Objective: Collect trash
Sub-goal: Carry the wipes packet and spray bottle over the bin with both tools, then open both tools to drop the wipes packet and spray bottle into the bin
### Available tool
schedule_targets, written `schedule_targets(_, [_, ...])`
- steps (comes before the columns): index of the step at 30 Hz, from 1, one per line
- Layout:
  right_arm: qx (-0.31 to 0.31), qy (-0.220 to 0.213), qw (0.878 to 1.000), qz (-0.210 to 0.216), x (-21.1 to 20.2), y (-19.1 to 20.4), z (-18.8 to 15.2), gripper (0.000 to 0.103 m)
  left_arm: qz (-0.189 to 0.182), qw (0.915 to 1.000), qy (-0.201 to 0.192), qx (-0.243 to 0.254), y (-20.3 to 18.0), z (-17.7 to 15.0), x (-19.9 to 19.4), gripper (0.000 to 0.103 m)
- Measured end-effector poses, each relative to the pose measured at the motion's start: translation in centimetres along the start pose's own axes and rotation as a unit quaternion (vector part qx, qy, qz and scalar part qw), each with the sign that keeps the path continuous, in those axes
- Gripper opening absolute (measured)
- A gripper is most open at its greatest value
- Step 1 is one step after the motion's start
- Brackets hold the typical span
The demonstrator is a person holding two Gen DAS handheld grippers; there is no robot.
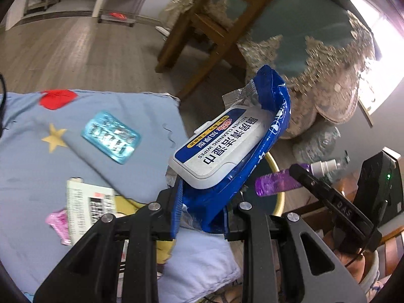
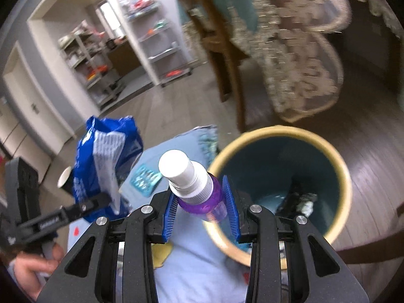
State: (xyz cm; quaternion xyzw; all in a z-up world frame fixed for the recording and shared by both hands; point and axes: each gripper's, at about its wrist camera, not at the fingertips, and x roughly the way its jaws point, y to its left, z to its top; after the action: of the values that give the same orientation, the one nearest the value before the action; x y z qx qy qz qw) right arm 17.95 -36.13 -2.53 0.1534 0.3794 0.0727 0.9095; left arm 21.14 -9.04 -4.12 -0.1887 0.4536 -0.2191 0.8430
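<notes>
Both hands loaded, drop pending. Right gripper (image 2: 203, 210) has its fingers (image 2: 170, 213) pinching the purple spray bottle (image 2: 202, 199) around the body just under the white cap, which points up and away from the camera; bottle's long axis runs roughly along the fingers. The bin (image 2: 346, 184), teal inside with a cream rim, sits immediately right of and below those fingers, near rim partly tucked under the right finger, so my read is the bottle is almost over the opening but still a bit left of centre. Left gripper (image 1: 200, 212) has its fingers (image 1: 176, 209) clamped on the lower end of the blue wipes pack (image 1: 227, 149); the pack sticks up and away, white flip lid facing the camera, torn top end highest. From the left wrist view the bin (image 1: 279, 194) shows only as a sliver of rim behind the pack, off to the right, so the right hand looks the nearer one to the bin and probably drops first. More trash remains on the blue blanket (image 1: 126, 106): a teal blister pack (image 1: 111, 137), a white printed box (image 1: 89, 207), a pink wrapper (image 1: 59, 223). Hard to tell: dark stuff plus a pale lump at the bin bottom, unidentifiable; background chair and lace cloth are motion-blurred; what the blanket lies on is not visible; pack's lower edge hidden by the fingers.
</notes>
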Motion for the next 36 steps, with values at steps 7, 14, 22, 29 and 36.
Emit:
schedule_targets(7, [0.059,-0.002,0.997,-0.042,0.3,-3.5,-0.2,0.037,-0.038,0.9987,0.028,-0.020,-2.1,-0.9,3.8,0.024])
schedule_targets(14, [0.135,0.014,0.990,-0.042,0.7,-6.9,-0.8,0.037,-0.085,0.9941,0.054,-0.040,-4.1,-1.6,7.9,0.025])
schedule_targets(22, [0.157,0.025,0.986,-0.050,1.0,-8.0,-1.2,0.037,-0.101,0.9912,0.073,-0.044,-5.6,-1.5,11.4,0.033])
schedule_targets(29, [0.155,0.038,0.986,-0.050,1.6,-7.8,-1.5,0.037,-0.102,0.9912,0.070,-0.047,-5.3,-1.6,11.9,0.069])
schedule_targets(36, [0.154,0.058,0.985,-0.046,3.2,-7.7,-1.9,0.037,-0.077,0.9944,0.061,-0.039,-4.0,-1.2,10.1,0.073])
